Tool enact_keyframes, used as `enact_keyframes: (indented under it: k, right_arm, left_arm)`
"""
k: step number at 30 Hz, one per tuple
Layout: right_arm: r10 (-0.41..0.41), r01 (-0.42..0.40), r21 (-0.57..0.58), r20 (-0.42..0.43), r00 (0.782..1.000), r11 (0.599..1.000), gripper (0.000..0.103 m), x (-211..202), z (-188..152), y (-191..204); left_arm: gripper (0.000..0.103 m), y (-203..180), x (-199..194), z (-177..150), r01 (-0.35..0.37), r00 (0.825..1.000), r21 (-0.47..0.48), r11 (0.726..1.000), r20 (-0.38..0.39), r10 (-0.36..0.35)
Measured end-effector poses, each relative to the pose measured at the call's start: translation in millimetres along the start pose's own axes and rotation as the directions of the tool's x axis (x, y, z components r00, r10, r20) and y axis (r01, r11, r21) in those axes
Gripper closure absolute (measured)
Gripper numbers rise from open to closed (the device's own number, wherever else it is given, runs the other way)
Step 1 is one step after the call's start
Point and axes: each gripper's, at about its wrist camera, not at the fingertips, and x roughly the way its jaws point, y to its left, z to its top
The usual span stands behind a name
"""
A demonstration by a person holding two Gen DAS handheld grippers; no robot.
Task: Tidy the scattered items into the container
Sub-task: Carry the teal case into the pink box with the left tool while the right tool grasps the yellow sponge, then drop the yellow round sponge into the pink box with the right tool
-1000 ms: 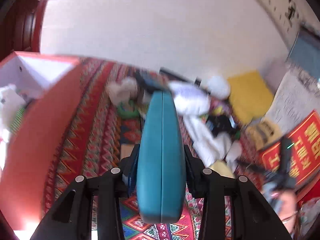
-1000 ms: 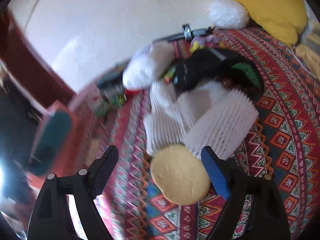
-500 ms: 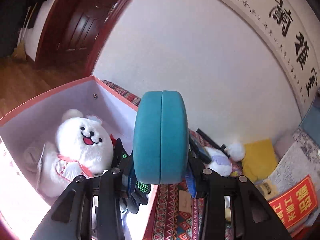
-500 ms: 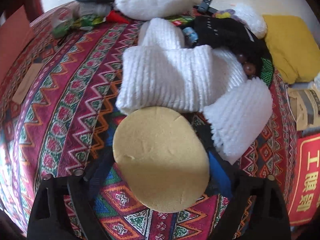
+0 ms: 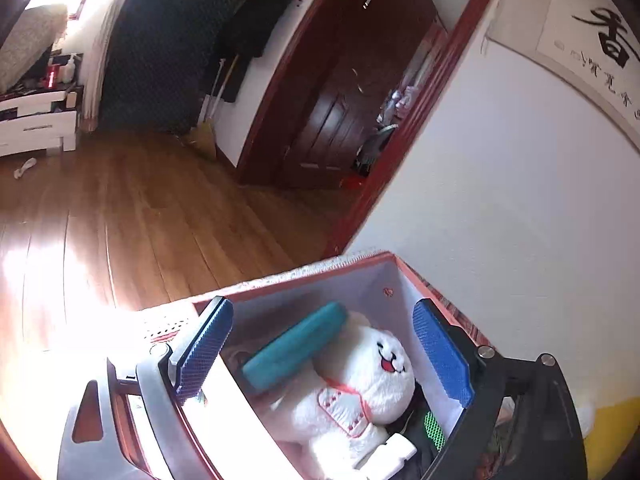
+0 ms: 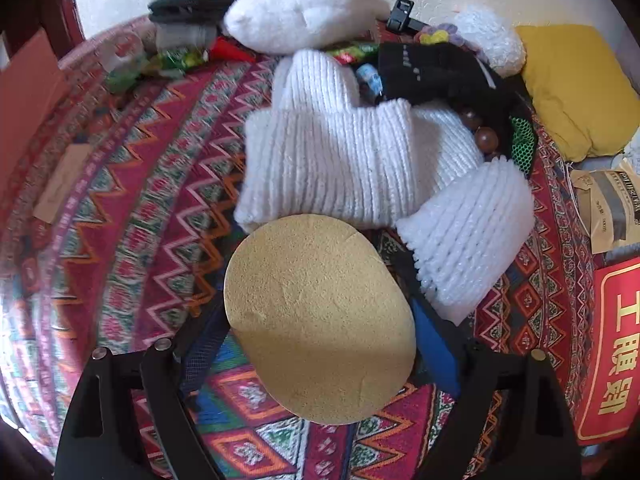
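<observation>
Left claw (image 5: 322,354), just opened, hangs empty over the box (image 5: 360,264); the yellow disc (image 6: 318,320) hides whether the spread right claw (image 6: 316,354) touches it.

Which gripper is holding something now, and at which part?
Neither: left gripper, jaws just opened, is empty above the round teal case; right gripper straddles the yellow sponge disc, unclamped.

- Red box (image 5: 280,282): near wall washed out by glare at lower left; base cut off by the bottom edge.
- White plush toy (image 5: 360,384): head partly covered by the teal case (image 5: 294,350); legs hidden.
- Dark items under the toy, lower right: too crowded to identify.
- Yellow round pad (image 6: 318,320): hides the inner faces of the right gripper (image 6: 320,344).
- Red sign (image 6: 612,352): cut off at the right edge.
- Green wrappers (image 6: 172,60), upper left: blurred.
</observation>
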Motion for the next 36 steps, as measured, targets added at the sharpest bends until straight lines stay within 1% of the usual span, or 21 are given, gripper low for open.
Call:
enact_keyframes:
  k: [2, 3, 5, 7, 8, 10, 11, 13, 14, 17, 19, 21, 24, 27, 28, 29, 31, 32, 34, 35, 36]
  right_arm:
    - [0.036, -0.037, 0.006, 0.039, 0.999, 0.999, 0.016, -17, -1, 0]
    - [0.050, -0.051, 0.002, 0.059, 0.997, 0.999, 0.016, -26, -2, 2]
    - [0.115, -0.115, -0.005, 0.101, 0.988, 0.993, 0.016, -45, -2, 6]
    - [0.168, -0.167, -0.017, 0.127, 0.978, 0.986, 0.016, -62, 3, 21]
    - [0.193, -0.192, -0.026, 0.139, 0.971, 0.981, 0.016, -67, 8, 31]
    - [0.255, -0.252, -0.042, 0.163, 0.953, 0.967, 0.016, -82, 9, 46]
    - [0.286, -0.281, -0.053, 0.177, 0.942, 0.958, 0.016, -88, 15, 64]
    - [0.340, -0.330, -0.080, 0.212, 0.916, 0.941, 0.016, -109, 18, 84]
    - [0.366, -0.353, -0.095, 0.228, 0.902, 0.931, 0.016, -114, 26, 98]
    - [0.458, -0.430, -0.159, 0.283, 0.843, 0.889, 0.016, -138, 48, 149]
    - [0.517, -0.466, -0.227, 0.317, 0.795, 0.855, 0.016, -163, 64, 188]
    - [0.560, -0.478, -0.301, 0.328, 0.761, 0.825, 0.016, -183, 80, 230]
    - [0.608, -0.453, -0.436, 0.337, 0.719, 0.777, 0.015, -213, 105, 307]
    - [0.652, -0.442, -0.513, 0.359, 0.668, 0.736, 0.014, -235, 127, 377]
    - [0.664, -0.432, -0.539, 0.368, 0.651, 0.723, 0.008, -241, 133, 400]
    - [0.664, -0.412, -0.560, 0.379, 0.644, 0.719, 0.004, -246, 135, 419]
    - [0.643, -0.356, -0.585, 0.406, 0.649, 0.729, 0.004, -255, 132, 444]
    - [0.640, -0.343, -0.591, 0.415, 0.647, 0.730, 0.004, -257, 128, 447]
    - [0.649, -0.347, -0.592, 0.428, 0.629, 0.727, 0.003, -257, 117, 438]
    - [0.644, -0.352, -0.579, 0.436, 0.628, 0.735, 0.003, -251, 113, 428]
    - [0.629, -0.356, -0.553, 0.448, 0.635, 0.753, 0.003, -245, 109, 415]
  left_arm:
    - [0.006, 8, -7, 3, -0.043, 0.998, 0.005, 0.999, 0.040, 0.043]
    - [0.006, 12, -8, 4, -0.061, 0.997, 0.004, 0.998, 0.044, 0.061]
    - [0.006, 21, -6, 1, -0.073, 0.997, -0.009, 0.997, 0.028, 0.074]
    - [0.006, 24, 0, -10, -0.083, 0.997, -0.023, 0.996, 0.002, 0.083]
    - [0.006, 27, 4, -13, -0.088, 0.996, -0.029, 0.996, -0.006, 0.088]
    - [0.006, 33, 6, -14, -0.098, 0.995, -0.039, 0.994, -0.012, 0.097]
    - [0.006, 33, 4, -14, -0.100, 0.995, -0.042, 0.994, -0.013, 0.099]
    - [0.006, 36, 1, -12, -0.103, 0.995, -0.052, 0.993, -0.012, 0.102]
    - [0.006, 39, 0, -11, -0.104, 0.995, -0.060, 0.993, -0.010, 0.104]
    - [0.006, 48, 0, -6, -0.106, 0.994, -0.097, 0.990, -0.010, 0.105]
    - [0.006, 58, -1, -3, -0.111, 0.994, -0.132, 0.985, -0.008, 0.111]
    - [0.006, 68, 0, -1, -0.126, 0.992, -0.157, 0.980, -0.008, 0.126]
    - [0.006, 84, 2, 3, -0.144, 0.990, -0.200, 0.969, -0.019, 0.143]
    - [0.006, 98, 4, 5, -0.155, 0.988, -0.236, 0.959, -0.023, 0.154]
    - [0.006, 101, 4, 5, -0.162, 0.987, -0.240, 0.957, -0.025, 0.160]
    - [0.006, 103, 5, 5, -0.166, 0.986, -0.244, 0.955, -0.026, 0.165]
    - [0.006, 106, 6, 6, -0.166, 0.986, -0.248, 0.954, -0.027, 0.164]
    - [0.006, 107, 6, 7, -0.166, 0.986, -0.247, 0.955, -0.026, 0.165]
    - [0.006, 109, 5, 8, -0.169, 0.985, -0.244, 0.955, -0.021, 0.169]
    - [0.006, 109, 5, 8, -0.168, 0.986, -0.243, 0.956, -0.019, 0.168]
    - [0.006, 108, 4, 9, -0.166, 0.986, -0.241, 0.956, -0.016, 0.167]
